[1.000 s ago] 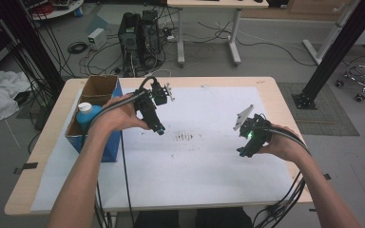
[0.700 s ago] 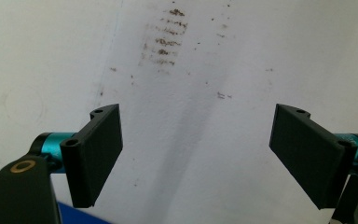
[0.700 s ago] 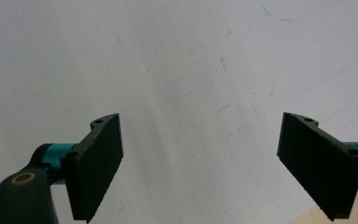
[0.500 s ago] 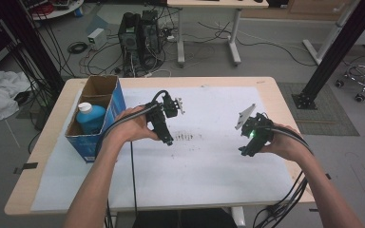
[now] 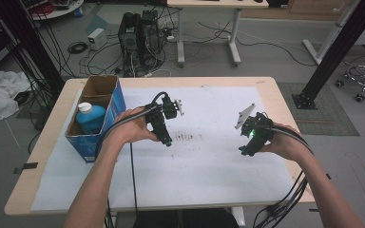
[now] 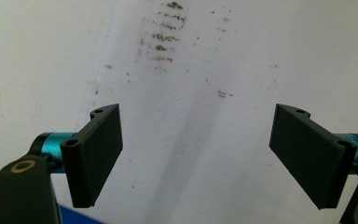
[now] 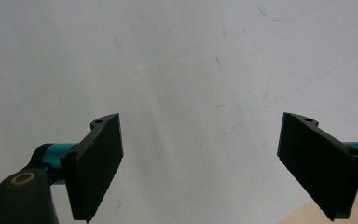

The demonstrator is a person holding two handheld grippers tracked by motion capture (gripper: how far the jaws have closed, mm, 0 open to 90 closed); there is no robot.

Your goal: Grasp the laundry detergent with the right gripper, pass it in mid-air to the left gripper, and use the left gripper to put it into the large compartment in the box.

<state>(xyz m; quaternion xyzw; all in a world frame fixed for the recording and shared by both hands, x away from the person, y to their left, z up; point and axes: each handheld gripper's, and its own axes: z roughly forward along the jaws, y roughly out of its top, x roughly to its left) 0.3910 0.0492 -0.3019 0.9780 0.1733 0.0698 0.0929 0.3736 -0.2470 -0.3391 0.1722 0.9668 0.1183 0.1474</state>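
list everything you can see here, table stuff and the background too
bottle: 1, blue with white cap, standing inside the box
box: 1, blue outside and brown cardboard inside, open top, left part of the table
white sheet: 1, white, covers most of the tabletop
stains: a patch of dark brown marks, middle of the sheet
table: 1, light wood
computer tower: 1, black, on the floor behind the table
cloth: 1, white, on the floor at far left
office chair base: 1, at far right
left gripper: 1, black jaws wide open, above the stains
right gripper: 1, black jaws wide open, over bare sheet
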